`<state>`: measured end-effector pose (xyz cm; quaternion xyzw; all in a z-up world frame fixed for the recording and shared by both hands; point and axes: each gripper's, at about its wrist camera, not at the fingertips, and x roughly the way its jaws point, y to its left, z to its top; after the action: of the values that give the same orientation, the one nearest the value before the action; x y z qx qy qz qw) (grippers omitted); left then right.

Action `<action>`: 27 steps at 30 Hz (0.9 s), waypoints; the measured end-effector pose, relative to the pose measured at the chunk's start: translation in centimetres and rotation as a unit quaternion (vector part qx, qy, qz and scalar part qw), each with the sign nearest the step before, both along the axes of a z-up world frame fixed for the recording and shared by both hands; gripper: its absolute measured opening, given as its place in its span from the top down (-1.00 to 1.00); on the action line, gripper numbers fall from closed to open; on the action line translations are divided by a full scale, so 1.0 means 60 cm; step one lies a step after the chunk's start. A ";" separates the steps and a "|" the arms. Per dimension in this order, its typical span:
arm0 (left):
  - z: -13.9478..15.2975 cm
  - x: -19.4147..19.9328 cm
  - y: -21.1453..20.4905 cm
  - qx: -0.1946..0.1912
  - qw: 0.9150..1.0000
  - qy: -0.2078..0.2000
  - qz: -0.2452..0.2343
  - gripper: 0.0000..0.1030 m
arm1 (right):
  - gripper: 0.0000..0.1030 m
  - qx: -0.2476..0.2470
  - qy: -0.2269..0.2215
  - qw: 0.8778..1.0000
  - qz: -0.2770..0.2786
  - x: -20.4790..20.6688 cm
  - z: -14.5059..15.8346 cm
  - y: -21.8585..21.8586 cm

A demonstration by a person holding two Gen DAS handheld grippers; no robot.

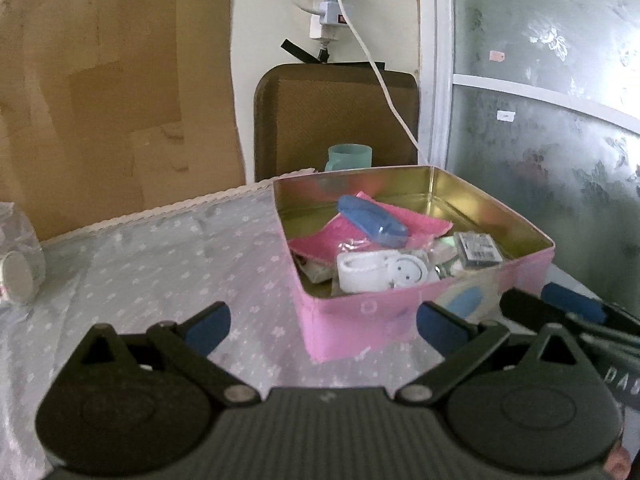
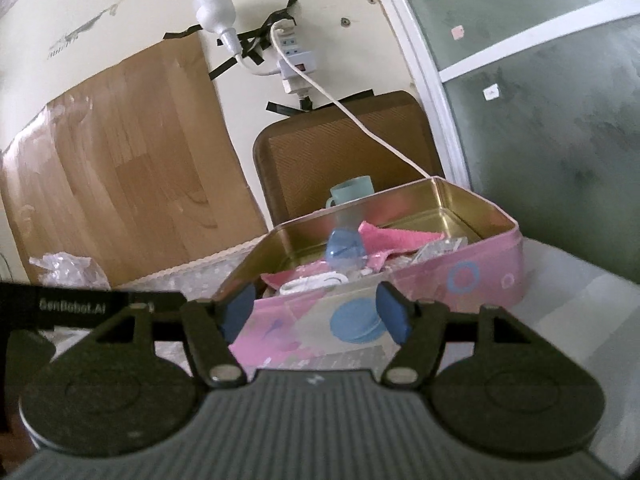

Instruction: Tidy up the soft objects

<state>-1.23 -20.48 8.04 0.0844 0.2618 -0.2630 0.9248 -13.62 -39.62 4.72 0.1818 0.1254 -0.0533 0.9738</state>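
A pink tin box stands open on the white patterned tablecloth. Inside lie a pink cloth, a blue oblong case, white plastic pieces and small packets. My left gripper is open at the tin's near left corner, with nothing between its pads. My right gripper is open too, just in front of the tin's near wall and empty. In the right wrist view the pink cloth and blue case show over the rim. The right gripper also shows beside the tin.
A teal cup stands behind the tin, before a brown padded board. A clear jar lies at the table's left edge, and crumpled plastic sits by the wall. A white cable hangs down to the tin's far corner. A frosted glass door is to the right.
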 end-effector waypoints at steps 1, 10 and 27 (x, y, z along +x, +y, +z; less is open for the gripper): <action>-0.001 -0.005 0.004 0.001 1.000 -0.001 0.001 -0.99 | -0.41 0.004 0.001 1.000 0.000 -0.003 0.001 0.001; -0.017 -0.043 0.034 0.009 1.000 0.005 0.025 -0.99 | -0.70 0.019 0.004 1.000 0.002 -0.027 0.010 0.023; -0.048 -0.095 0.092 0.029 0.995 -0.017 0.093 -0.99 | -1.00 0.014 0.024 0.999 0.031 -0.043 0.014 0.091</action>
<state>-6.96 -14.98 5.15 0.0907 0.2602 -0.1668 0.9467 -16.20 -34.14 5.54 0.1901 0.1549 -0.0261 0.9691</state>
